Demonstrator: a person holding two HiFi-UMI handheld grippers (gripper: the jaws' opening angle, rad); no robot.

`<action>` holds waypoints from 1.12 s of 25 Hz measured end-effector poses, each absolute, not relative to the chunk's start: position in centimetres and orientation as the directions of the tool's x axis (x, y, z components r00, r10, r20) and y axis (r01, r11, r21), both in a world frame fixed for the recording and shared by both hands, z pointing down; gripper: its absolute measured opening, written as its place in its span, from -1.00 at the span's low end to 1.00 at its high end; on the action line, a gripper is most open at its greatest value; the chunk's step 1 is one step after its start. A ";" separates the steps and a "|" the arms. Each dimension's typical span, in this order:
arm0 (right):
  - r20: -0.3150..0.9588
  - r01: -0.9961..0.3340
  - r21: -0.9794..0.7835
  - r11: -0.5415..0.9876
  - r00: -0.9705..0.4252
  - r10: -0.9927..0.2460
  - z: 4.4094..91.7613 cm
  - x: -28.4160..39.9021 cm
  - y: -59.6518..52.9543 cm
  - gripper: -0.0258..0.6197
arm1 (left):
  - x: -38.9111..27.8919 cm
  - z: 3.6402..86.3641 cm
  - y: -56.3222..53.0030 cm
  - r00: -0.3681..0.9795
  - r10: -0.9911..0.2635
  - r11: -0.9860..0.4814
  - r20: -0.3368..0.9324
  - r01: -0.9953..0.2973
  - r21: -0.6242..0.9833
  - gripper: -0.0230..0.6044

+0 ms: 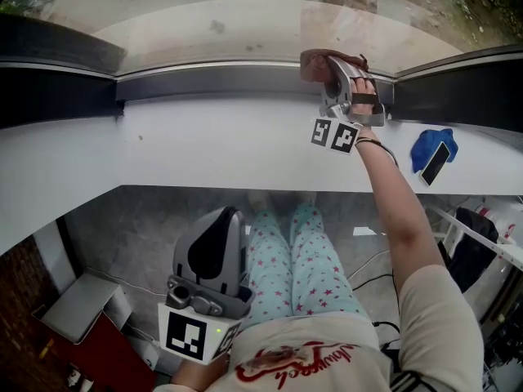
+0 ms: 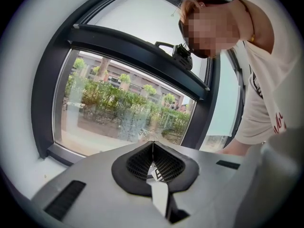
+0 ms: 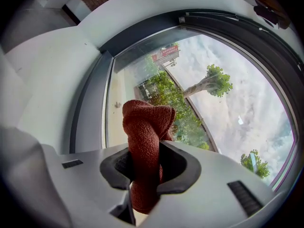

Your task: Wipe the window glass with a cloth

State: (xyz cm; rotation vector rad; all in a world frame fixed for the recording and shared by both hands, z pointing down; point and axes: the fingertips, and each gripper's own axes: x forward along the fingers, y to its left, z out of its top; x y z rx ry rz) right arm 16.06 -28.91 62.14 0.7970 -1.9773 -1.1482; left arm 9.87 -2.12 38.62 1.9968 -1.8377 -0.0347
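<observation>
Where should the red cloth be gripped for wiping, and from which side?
Grip the cloth across its bunched middle, coming from the room side, as the right gripper does: its jaws pinch the fold, leaving a rounded wad sticking out toward the glass.

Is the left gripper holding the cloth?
No, the left gripper has its jaws shut on nothing; the red cloth sits in the right gripper.

Right arm (image 1: 394, 198) stretched forward, left held low.
The right hand-held gripper (image 1: 330, 70) at 1 o'clock grips a cloth (image 3: 145, 127) between its jaws; left hand-held gripper (image 1: 219, 219) at 7 o'clock, jaws together.
</observation>
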 end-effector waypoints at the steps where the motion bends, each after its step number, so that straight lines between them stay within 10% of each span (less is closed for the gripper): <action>1: 0.269 -0.157 0.894 0.419 -0.561 -0.783 62.4 16.0 -28.9 -0.63 | 9.9 38.8 -2.1 0.124 -0.956 -0.034 0.265 -0.946 0.324 -0.86; 28: 0.569 0.085 0.794 0.602 -0.453 -0.686 72.7 16.5 -28.9 -0.64 | 8.6 40.9 -1.1 0.066 -0.951 0.039 0.302 -0.944 0.329 -0.86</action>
